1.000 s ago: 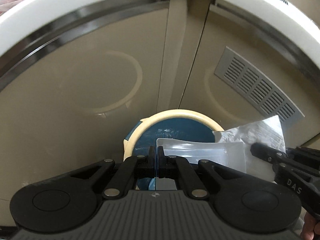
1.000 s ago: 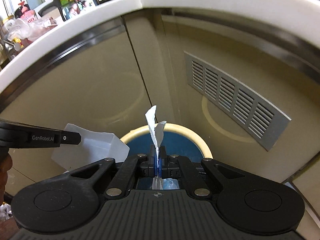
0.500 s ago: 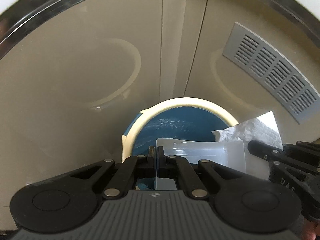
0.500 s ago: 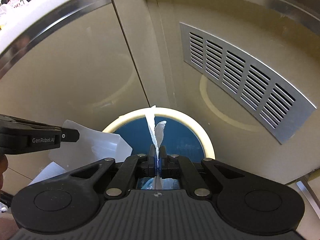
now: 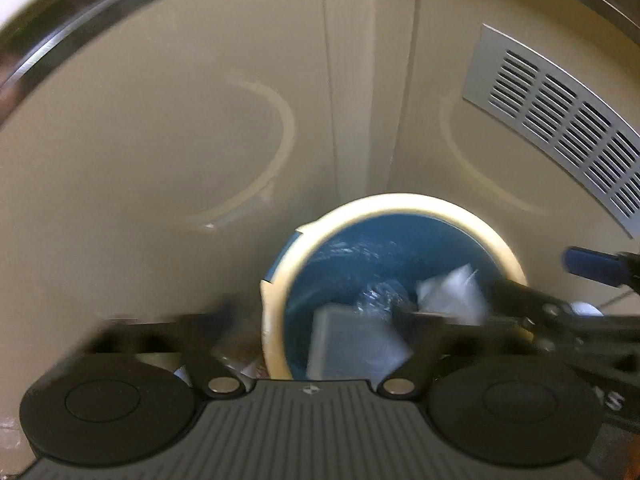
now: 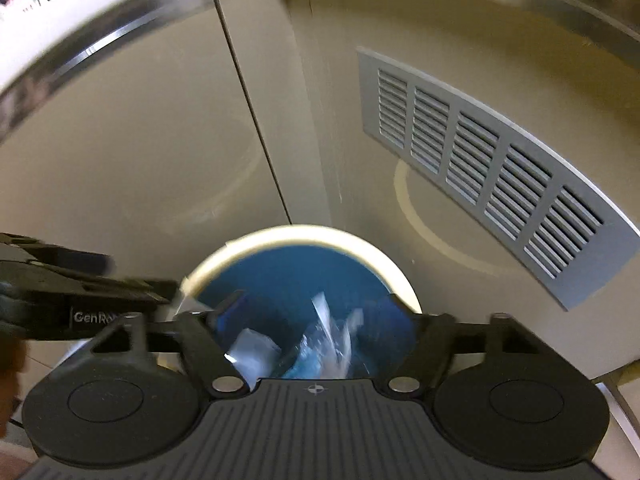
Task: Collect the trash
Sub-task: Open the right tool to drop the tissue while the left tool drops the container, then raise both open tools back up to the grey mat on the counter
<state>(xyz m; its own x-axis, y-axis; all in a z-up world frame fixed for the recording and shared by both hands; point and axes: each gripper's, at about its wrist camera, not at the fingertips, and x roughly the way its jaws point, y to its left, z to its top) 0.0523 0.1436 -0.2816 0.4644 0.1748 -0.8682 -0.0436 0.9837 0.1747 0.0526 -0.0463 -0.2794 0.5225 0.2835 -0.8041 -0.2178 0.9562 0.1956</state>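
I find my left claw (image 5: 316,312) with its jaws spread wide apart, holding nothing, poised over the round cream-rimmed bin lined with a blue plastic bag (image 5: 400,208). My right claw (image 6: 316,312) is likewise spread wide and empty above the same bin (image 6: 304,236). The clear rectangular plastic tray (image 5: 352,344) lies tilted inside the liner. The crumpled white paper tissue (image 5: 452,292) sits inside the bin just beside the tray, near crinkled clear film. Both views are motion-blurred. Behind the bin stand beige cabinet doors (image 6: 140,140) and a grey slotted vent grille (image 6: 480,160).
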